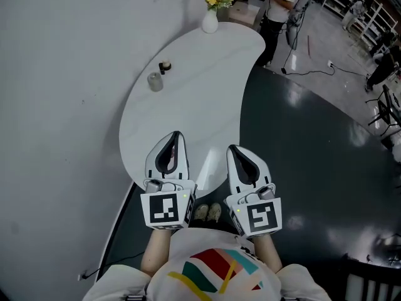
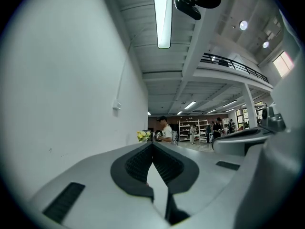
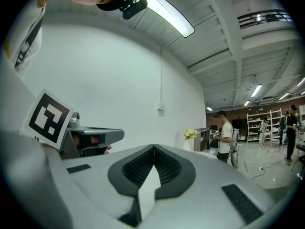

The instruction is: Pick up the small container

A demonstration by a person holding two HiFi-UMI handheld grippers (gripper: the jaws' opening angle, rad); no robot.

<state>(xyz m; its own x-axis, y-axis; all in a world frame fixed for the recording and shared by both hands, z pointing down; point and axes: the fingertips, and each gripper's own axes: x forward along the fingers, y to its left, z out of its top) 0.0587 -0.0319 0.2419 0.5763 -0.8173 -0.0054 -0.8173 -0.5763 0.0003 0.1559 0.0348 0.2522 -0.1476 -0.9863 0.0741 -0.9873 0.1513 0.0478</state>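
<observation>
A small clear container (image 1: 155, 81) stands on the white curved table (image 1: 207, 86), towards its far left side. A smaller dark-topped jar (image 1: 165, 66) stands just beyond it. My left gripper (image 1: 175, 135) hovers over the table's near end, jaws shut and empty, well short of the container. My right gripper (image 1: 232, 149) is beside it at the table's near right edge, also shut with nothing held. In the left gripper view the gripper (image 2: 153, 144) has its tips meeting; the right gripper (image 3: 154, 147) shows the same in its own view. Neither gripper view shows the container.
A white vase of yellow flowers (image 1: 211, 14) stands at the table's far end. A person (image 1: 279, 2) stands beyond it. A white wall (image 1: 56, 105) runs along the left. Dark glossy floor (image 1: 301, 155) lies to the right, with cables (image 1: 307, 71) and shelving (image 1: 360, 8) further off.
</observation>
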